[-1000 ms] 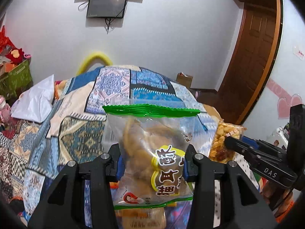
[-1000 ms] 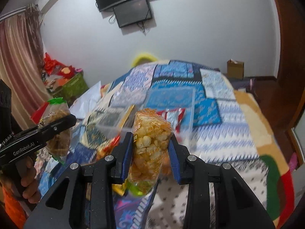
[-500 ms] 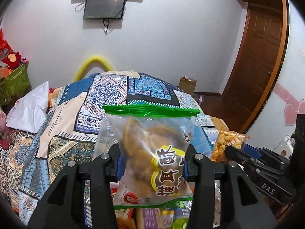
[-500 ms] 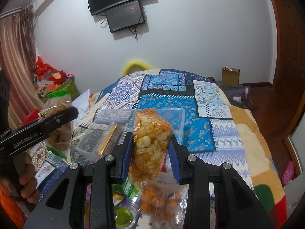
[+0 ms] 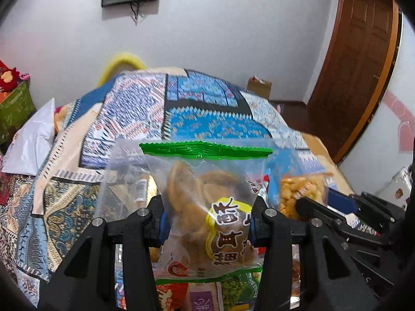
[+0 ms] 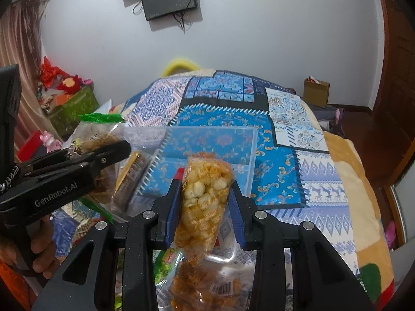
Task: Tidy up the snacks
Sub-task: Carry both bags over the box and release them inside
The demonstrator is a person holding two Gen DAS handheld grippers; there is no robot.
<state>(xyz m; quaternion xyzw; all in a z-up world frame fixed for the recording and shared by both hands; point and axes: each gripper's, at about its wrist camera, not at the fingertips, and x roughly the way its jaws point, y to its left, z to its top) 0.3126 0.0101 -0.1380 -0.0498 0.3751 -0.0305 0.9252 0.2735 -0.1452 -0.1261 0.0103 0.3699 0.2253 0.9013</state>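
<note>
Snacks are up in both grippers above a bed. The left gripper (image 5: 207, 223) has its fingers (image 5: 158, 220) closed on a clear bag of brown pastries (image 5: 207, 207) with a green sealed top edge, held upright. The right gripper (image 6: 205, 207) has its blue-padded fingers (image 6: 173, 207) clamped on a narrow bag of puffed corn (image 6: 205, 191), also upright. In the right wrist view the left gripper (image 6: 114, 153) shows at the left, a hand (image 6: 44, 254) around its handle. Below and just ahead of both bags sits a clear plastic box (image 6: 253, 155) on a patchwork bedspread (image 6: 285, 160); its far compartment shows only the blue cloth through its floor. More snack packets (image 6: 202, 285) lie under the grippers at the near edge. Behind the bed, a screen (image 6: 168, 0) hangs on the white wall, and a small cardboard box (image 6: 316, 90) stands on the floor by a wooden door (image 5: 358, 51).
</note>
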